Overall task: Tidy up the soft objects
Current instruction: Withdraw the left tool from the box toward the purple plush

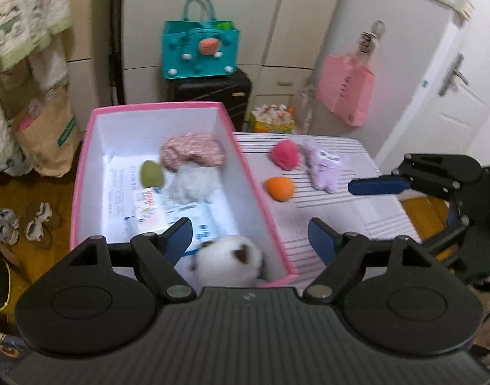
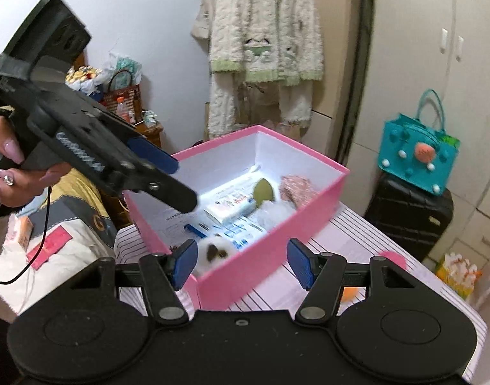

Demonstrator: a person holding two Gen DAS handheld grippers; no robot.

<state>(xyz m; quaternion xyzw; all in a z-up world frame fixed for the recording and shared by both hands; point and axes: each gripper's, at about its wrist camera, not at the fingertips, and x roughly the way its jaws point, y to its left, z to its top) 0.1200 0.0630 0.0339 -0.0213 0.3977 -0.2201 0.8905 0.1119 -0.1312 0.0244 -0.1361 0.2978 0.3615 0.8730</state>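
Pink box (image 1: 84, 173) standing open on the striped tabletop (image 1: 357, 221), toward 9 o'clock of it in the left wrist view. Inside, at 12 o'clock, a pink patterned cloth bundle (image 1: 192, 154); just under it a white fluffy puff (image 1: 193, 184), with a green egg-shaped toy (image 1: 152, 175) at its 9 o'clock, all over printed paper packs (image 1: 148, 208). At the box's 6 o'clock end, a white plush with brown ears (image 1: 229, 260), lying loose on the bottom. Left gripper (image 1: 249, 234) above that plush, jaws spread wide, nothing between them, pads clear of the plush. Out on the tabletop, at 3 o'clock of the box: a pink pompom (image 1: 286, 154), an orange ball (image 1: 279, 188) below it, a lilac plush (image 1: 322, 168) just beside both. Right gripper (image 2: 241, 264) hanging over the near box wall, jaws likewise apart and empty. A hand (image 2: 7, 173) at 9 o'clock in the right wrist view, gripping the left gripper's handle.
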